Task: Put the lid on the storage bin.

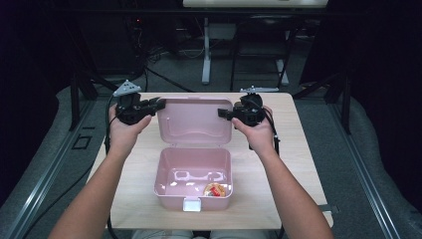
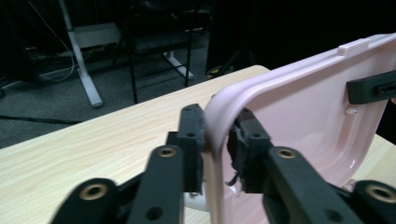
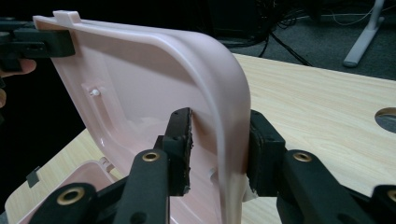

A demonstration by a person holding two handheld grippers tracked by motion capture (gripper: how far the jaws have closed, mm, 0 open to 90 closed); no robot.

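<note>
left hand-held gripper [image 1: 158, 104] and right hand-held gripper [image 1: 222, 113] both straddle the pink box lid [image 1: 195, 121]; left pads just off it, right outer pad touching, grip unclear.

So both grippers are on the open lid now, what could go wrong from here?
1. The left gripper only straddles the lid edge, with gaps at both pads; the lid may swing unevenly.
2. The right gripper touches with one pad, so it could slip.
3. The box is unrestrained and may slide.

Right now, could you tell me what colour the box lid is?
Pale pink lid, clearest in the right gripper view.
</note>
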